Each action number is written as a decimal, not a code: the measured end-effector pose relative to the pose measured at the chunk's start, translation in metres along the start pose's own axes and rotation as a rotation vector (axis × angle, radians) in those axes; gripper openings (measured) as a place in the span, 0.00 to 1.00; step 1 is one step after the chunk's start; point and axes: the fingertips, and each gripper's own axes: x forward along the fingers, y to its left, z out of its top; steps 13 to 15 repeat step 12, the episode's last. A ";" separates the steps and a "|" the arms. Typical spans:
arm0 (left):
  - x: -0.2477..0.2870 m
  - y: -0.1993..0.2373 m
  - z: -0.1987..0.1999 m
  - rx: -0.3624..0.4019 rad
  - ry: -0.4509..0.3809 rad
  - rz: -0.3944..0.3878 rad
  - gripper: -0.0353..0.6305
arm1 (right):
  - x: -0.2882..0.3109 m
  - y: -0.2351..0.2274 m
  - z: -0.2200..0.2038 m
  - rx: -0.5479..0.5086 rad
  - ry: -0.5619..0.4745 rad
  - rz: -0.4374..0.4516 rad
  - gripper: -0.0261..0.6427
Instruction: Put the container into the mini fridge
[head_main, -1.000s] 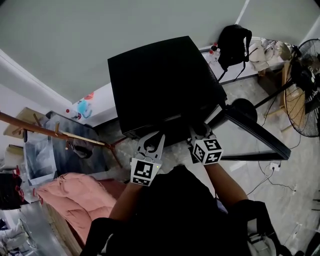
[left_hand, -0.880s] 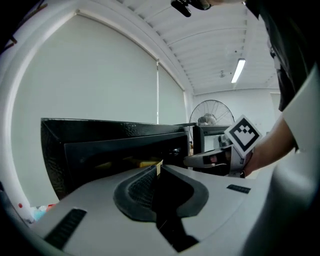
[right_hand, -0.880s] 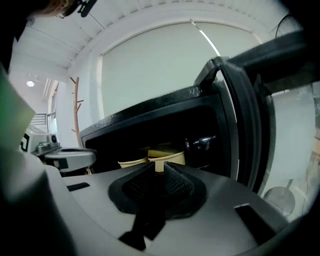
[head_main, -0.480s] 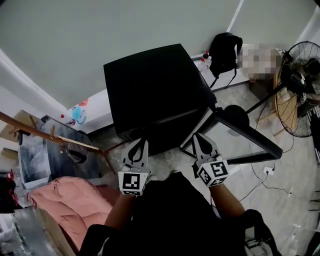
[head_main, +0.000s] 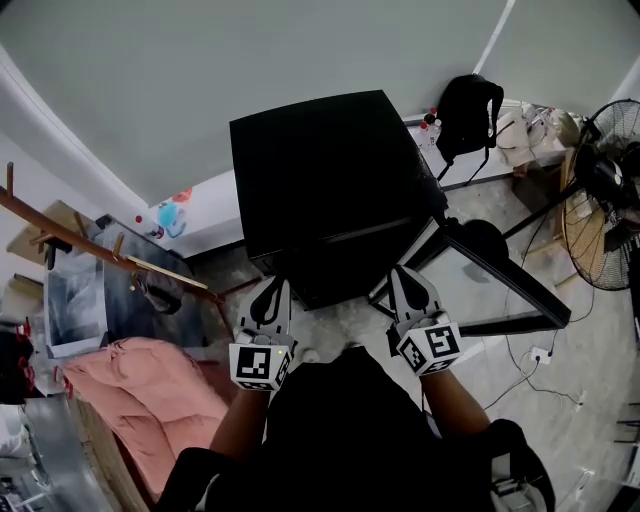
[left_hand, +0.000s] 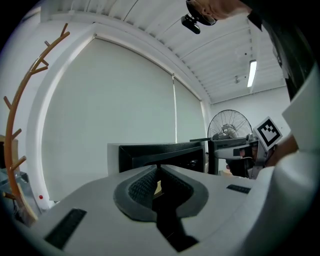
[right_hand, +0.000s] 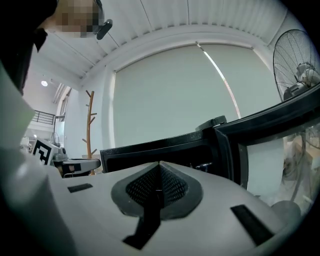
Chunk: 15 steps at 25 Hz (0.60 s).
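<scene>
The black mini fridge (head_main: 330, 180) stands on the floor with its glass door (head_main: 500, 275) swung open to the right. No container shows clearly in any view. My left gripper (head_main: 268, 288) hovers in front of the fridge's left half, shut and empty. My right gripper (head_main: 402, 275) hangs near the open door's hinge side; its jaws have just been closing and nothing is between them. The left gripper view shows closed jaws (left_hand: 158, 167) pointing at the fridge opening (left_hand: 160, 152). In the right gripper view the closed jaws (right_hand: 160, 164) face the dark fridge interior (right_hand: 165, 147) and the door (right_hand: 270, 135).
A standing fan (head_main: 600, 190) is at the far right, and a black backpack (head_main: 470, 100) rests behind the fridge. A wooden coat rack (head_main: 90, 250) and a pink cloth (head_main: 140, 390) lie to the left. A cable and socket (head_main: 540, 355) sit on the floor right.
Both grippers have drawn back from the fridge front towards the person. The right gripper's jaws have closed, with nothing in them.
</scene>
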 end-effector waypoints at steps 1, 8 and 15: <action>-0.001 0.001 -0.001 -0.004 0.003 0.004 0.10 | 0.000 0.000 -0.001 0.000 0.003 0.004 0.08; -0.009 0.007 0.004 -0.007 -0.003 0.016 0.10 | 0.007 0.003 -0.006 0.041 0.021 0.020 0.08; -0.012 0.010 0.001 -0.015 0.000 0.018 0.10 | 0.012 0.015 -0.006 0.031 0.019 0.045 0.08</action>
